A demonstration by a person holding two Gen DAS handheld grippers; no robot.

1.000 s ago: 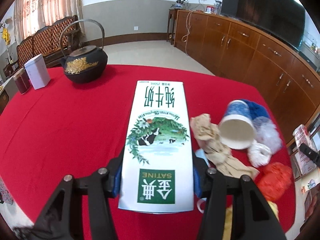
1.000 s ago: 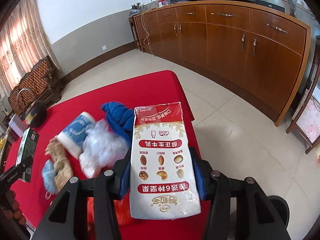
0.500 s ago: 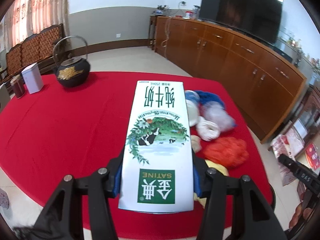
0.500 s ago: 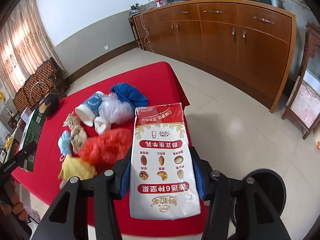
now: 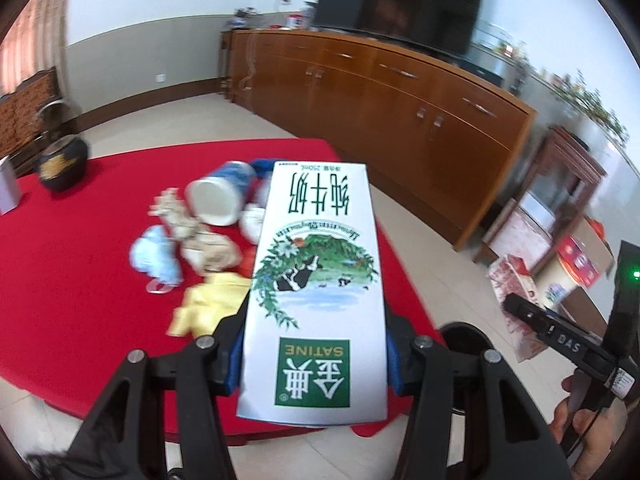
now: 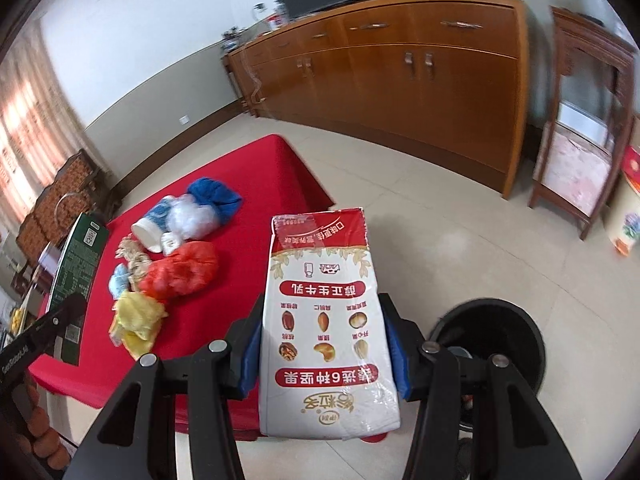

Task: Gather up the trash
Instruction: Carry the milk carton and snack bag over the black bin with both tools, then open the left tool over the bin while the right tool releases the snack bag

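Beside the red table (image 6: 256, 184), on the floor at its near corner, stands a black bin (image 6: 492, 340), and both cartons are on their way to it, by my reading. The left gripper (image 5: 314, 354) pinches a white-and-green milk carton (image 5: 316, 292) by its sides, held out over the table's near edge. The right gripper (image 6: 326, 354) clamps a red-and-white nut-milk carton (image 6: 326, 320), held just off the table's edge, left of the bin and not yet above it.

So two pieces are lifted and none visibly dropped; the bin's inside is too dark to tell what it holds.

Left on the table, clustered toward the edge nearest the bin, I count seven pieces: one paper cup (image 6: 154, 226) on its side, one blue cloth wad (image 6: 216, 196), one clear plastic wad (image 6: 192, 218), one red bag (image 6: 182, 272), one yellow wrapper (image 6: 138, 318), one tan crumple (image 5: 204, 240) and one pale blue mask (image 5: 154, 256).

One dark teapot (image 5: 62, 164) sits at the table's far side, well apart from the pile.
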